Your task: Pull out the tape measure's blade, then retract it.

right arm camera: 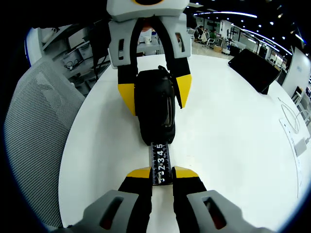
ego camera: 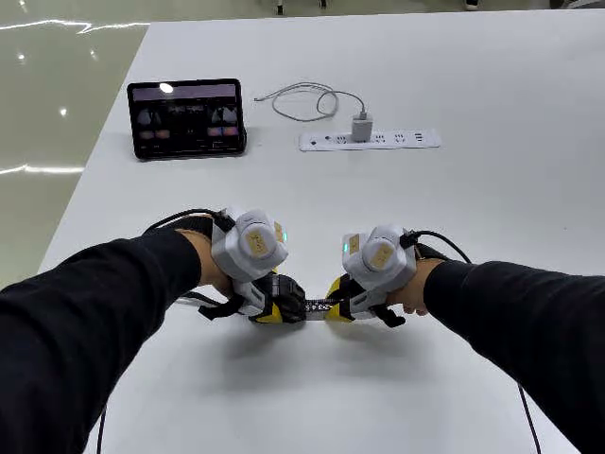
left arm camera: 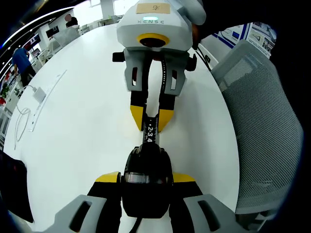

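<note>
My left gripper (ego camera: 274, 305) is clamped on the black tape measure (left arm camera: 146, 179), one yellow-tipped jaw on each side of its body, and in the left gripper view the body sits squarely between my jaws with its mouth pointing away from me. My right gripper (right arm camera: 161, 174) faces it from the other side, its jaws pinched closed on the end of the blade (right arm camera: 160, 158). Only a short stretch of blade is out, running straight from the mouth to my right jaws. The numbers 2, 3, 4 and 5 read along it in the right gripper view. In the head view the two grippers are nose to nose, near each other, low over the white table (ego camera: 454, 208) toward its near edge, with the tape measure between them. I cannot tell whether it touches the tabletop. Well apart from my hands, toward the far side, a dark tablet (ego camera: 187, 117) stands propped with its screen lit. To its right lies a white power strip (ego camera: 371, 140), and one of its sockets holds a white charger (ego camera: 362, 125). A pale cable (ego camera: 302, 99) loops from the charger across the table toward the tablet. A grey mesh chair (left arm camera: 262, 136) stands just beside the table edge.
</note>
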The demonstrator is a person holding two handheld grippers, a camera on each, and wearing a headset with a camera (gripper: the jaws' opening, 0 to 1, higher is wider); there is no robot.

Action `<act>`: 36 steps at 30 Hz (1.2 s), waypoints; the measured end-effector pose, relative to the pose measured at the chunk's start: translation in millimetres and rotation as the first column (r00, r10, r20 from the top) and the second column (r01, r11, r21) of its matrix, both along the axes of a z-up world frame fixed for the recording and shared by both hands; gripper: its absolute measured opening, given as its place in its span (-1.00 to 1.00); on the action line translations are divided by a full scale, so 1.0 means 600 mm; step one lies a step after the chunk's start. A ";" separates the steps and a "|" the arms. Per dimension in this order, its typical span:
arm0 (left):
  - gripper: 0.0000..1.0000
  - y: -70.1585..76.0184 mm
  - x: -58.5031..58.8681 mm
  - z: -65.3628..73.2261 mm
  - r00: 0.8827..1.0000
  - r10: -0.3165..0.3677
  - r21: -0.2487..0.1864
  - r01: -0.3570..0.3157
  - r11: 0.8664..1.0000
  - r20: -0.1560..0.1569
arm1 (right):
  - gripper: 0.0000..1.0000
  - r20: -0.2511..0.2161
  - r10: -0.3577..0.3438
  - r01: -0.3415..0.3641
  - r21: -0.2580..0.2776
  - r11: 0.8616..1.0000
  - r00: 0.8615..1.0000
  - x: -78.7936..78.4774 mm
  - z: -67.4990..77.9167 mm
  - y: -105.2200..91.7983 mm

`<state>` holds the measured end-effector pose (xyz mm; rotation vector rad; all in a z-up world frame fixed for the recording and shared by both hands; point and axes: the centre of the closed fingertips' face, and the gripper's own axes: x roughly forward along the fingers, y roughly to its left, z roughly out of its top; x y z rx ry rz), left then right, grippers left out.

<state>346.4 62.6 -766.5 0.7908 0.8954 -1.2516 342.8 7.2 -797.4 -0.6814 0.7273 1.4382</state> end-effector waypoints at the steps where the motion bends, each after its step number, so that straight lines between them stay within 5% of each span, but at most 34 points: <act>1: -0.33 0.000 0.000 0.000 1.000 0.001 0.000 -0.001 1.000 -0.001 | -0.78 -0.001 -0.003 0.003 -0.003 1.000 1.000 0.001 0.000 -0.002; 36: -0.32 0.000 -0.001 0.001 1.000 0.008 -0.011 -0.008 1.000 0.000 | -0.78 -0.007 -0.047 0.046 -0.035 0.998 0.999 0.000 0.003 -0.058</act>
